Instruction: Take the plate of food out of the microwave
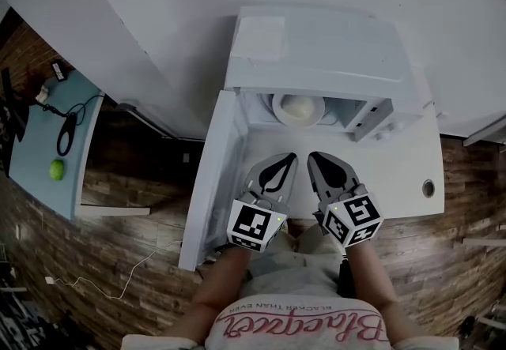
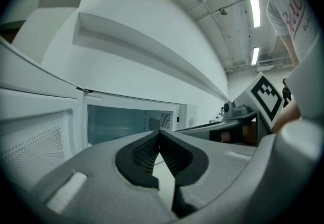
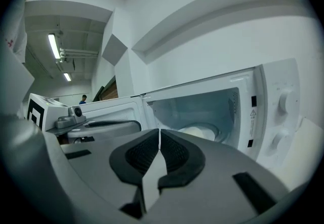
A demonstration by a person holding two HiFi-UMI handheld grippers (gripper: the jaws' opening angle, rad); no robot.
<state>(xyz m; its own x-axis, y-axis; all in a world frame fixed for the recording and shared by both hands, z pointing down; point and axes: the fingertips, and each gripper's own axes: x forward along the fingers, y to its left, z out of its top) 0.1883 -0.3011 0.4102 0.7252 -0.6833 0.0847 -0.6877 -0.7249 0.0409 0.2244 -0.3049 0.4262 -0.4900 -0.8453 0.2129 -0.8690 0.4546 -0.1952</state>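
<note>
A white microwave (image 1: 316,56) stands on the white counter with its door (image 1: 213,182) swung wide to the left. Inside the cavity sits a white plate of pale food (image 1: 298,107), also seen past the right jaws as the plate (image 3: 202,131). My left gripper (image 1: 291,157) and right gripper (image 1: 313,156) are side by side in front of the opening, a short way from the plate. Both are shut with nothing between their pads. The left gripper (image 2: 160,132) faces the open cavity (image 2: 126,124); the right gripper (image 3: 159,131) points into it.
The microwave's control knobs (image 3: 283,101) are on its right panel. A pale blue table (image 1: 51,143) with a green ball (image 1: 56,170) and black cables stands at the far left. Wood floor lies below the counter edge (image 1: 427,210).
</note>
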